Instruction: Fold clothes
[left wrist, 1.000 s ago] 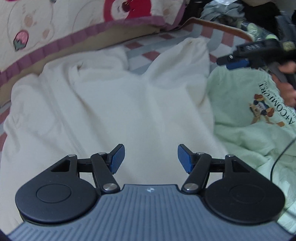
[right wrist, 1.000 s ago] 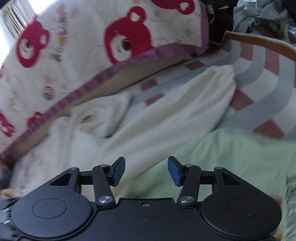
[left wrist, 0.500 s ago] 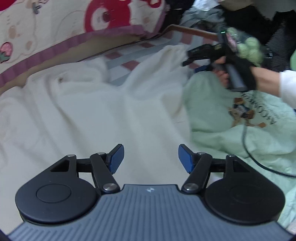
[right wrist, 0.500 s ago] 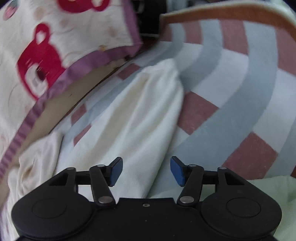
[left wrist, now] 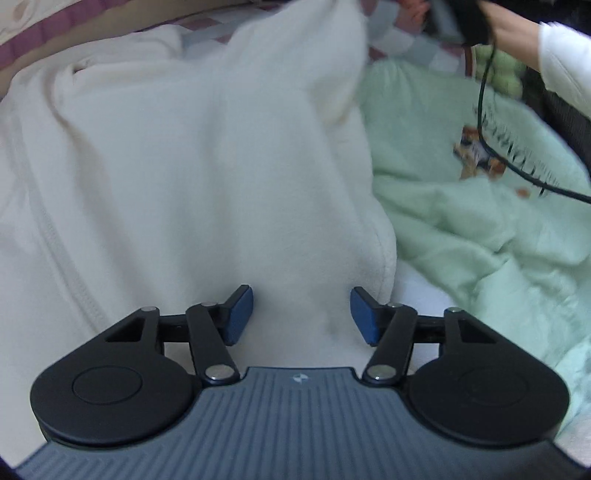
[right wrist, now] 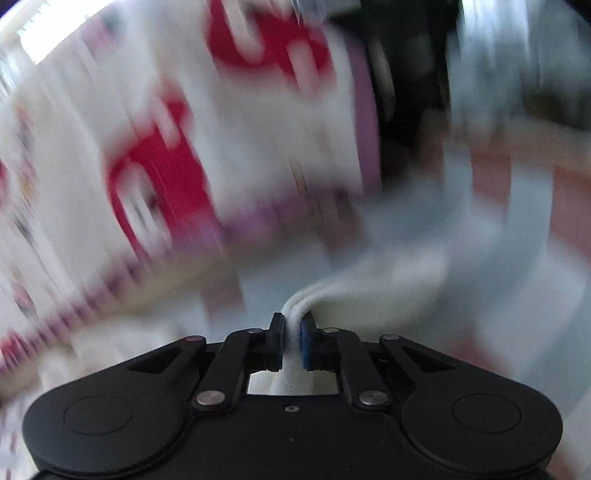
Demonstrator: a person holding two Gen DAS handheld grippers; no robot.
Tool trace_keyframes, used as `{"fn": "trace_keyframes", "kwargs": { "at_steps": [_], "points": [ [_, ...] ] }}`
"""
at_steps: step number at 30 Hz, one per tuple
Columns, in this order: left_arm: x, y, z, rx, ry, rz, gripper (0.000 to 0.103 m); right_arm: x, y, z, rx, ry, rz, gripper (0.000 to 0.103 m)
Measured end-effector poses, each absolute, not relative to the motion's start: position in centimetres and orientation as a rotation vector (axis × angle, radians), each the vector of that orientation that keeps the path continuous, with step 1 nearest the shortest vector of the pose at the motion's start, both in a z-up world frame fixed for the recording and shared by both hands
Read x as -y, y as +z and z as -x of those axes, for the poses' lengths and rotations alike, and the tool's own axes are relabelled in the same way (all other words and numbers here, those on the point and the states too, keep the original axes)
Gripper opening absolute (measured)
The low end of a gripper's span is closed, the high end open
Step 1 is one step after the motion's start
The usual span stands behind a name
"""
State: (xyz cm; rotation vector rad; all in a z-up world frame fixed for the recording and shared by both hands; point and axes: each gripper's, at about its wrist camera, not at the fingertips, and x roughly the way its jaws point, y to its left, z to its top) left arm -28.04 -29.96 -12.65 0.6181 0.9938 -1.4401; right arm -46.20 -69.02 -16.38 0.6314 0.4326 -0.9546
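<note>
**Right tool clamped on the cream garment's edge, left tool spread above it**

My left gripper [left wrist: 301, 314] hangs over the cream garment [left wrist: 192, 155] with its blue pads [left wrist: 240, 312] wide apart and nothing between them; the cloth lies just below, its rounded hem [left wrist: 388, 258] curving down beside the right-hand pad; a stitched seam [left wrist: 62, 258] runs down the fabric on the left side of the view

My right gripper [right wrist: 293, 341] has its jaws drawn together on a folded white edge [right wrist: 314, 293] of that same cream garment — the cloth rises between the pads as a doubled, rounded ridge and passes back under the tool body; the rest of that view is smeared with blur, so all I can make out is a white bedcover with red bear prints and a purple border [right wrist: 155, 173] to the left and a mat with grey and pink stripes [right wrist: 517, 206] to the right

In the left view the far corner of the cream garment is lifted toward the top edge, close to my right hand [left wrist: 498, 22] in its white sleeve [left wrist: 565, 55]; a black cable [left wrist: 487, 129] drops from that hand across a pale green garment [left wrist: 461, 229] with a small cartoon print [left wrist: 476, 155] and dark lettering, too blurred to read; the green garment lies crumpled to the right of the cream one, their edges touching
</note>
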Motion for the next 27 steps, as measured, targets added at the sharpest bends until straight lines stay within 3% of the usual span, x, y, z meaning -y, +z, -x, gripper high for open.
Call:
{"fn": "trace_keyframes", "kwargs": {
  "at_steps": [7,9,10,12,15,17,20,27],
  "points": [
    [28.2,-10.1,26.8,-0.998,-1.462,-0.511,0.06,68.4,-11.4,48.6,-0.566,-1.171,-0.253,0.008],
    [27.7,-10.3,26.8,-1.006,-1.455,-0.534,0.06,68.0,-12.7,48.7,-0.678,-1.247,-0.168,0.01],
    [27.3,-10.1,26.6,-1.001,-1.448,-0.534,0.06,67.2,-13.3,49.0,-0.682,-1.264,-0.193,0.012],
    [26.0,-9.5,26.2,-0.984,-1.427,-0.532,0.062,65.6,-14.5,49.7,-0.684,-1.29,-0.253,0.027],
    [23.5,-8.6,24.9,-0.96,-1.37,-0.548,0.062,61.5,-14.0,51.3,-0.52,-1.067,-0.534,0.037],
    [21.7,-8.2,23.8,-0.958,-1.332,-0.568,0.063,57.3,-13.6,51.2,-0.478,-0.884,-0.619,0.04],
    [19.2,-7.7,22.8,-0.973,-1.291,-0.606,0.064,50.2,-13.5,50.0,-0.496,-0.63,-0.632,0.051],
    [17.0,-9.0,24.9,-1.073,-1.31,-0.651,0.065,35.6,-15.3,47.2,-0.634,-0.197,-0.594,0.059]
  ]
}}
